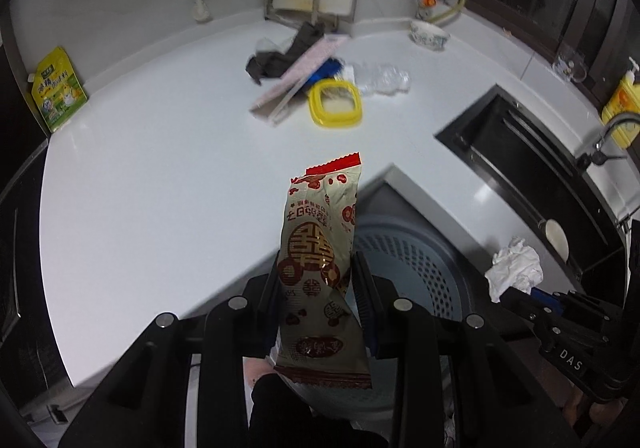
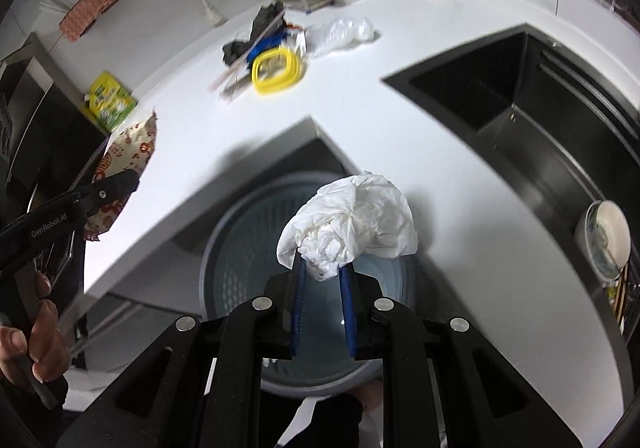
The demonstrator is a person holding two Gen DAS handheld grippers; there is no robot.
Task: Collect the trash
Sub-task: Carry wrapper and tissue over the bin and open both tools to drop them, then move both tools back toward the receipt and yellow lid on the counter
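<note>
Snack wrapper point(image 1: 318, 248) clamped upright in left gripper point(image 1: 316, 280), long axis along the fingers, just over counter edge point(image 1: 248, 268), bin point(image 1: 420, 268) down-right of it. Crumpled tissue point(image 2: 352, 228) pinched in right gripper point(image 2: 324, 280), directly above bin mouth; right is nearer, clear drop. More litter point(image 1: 316, 87) far back on counter.

Cool, even overhead light; the white bench point(image 1: 160, 167) glares softly. Fisheye bending darkens the frame corners, and motion blur smears the upper clutter.
</note>
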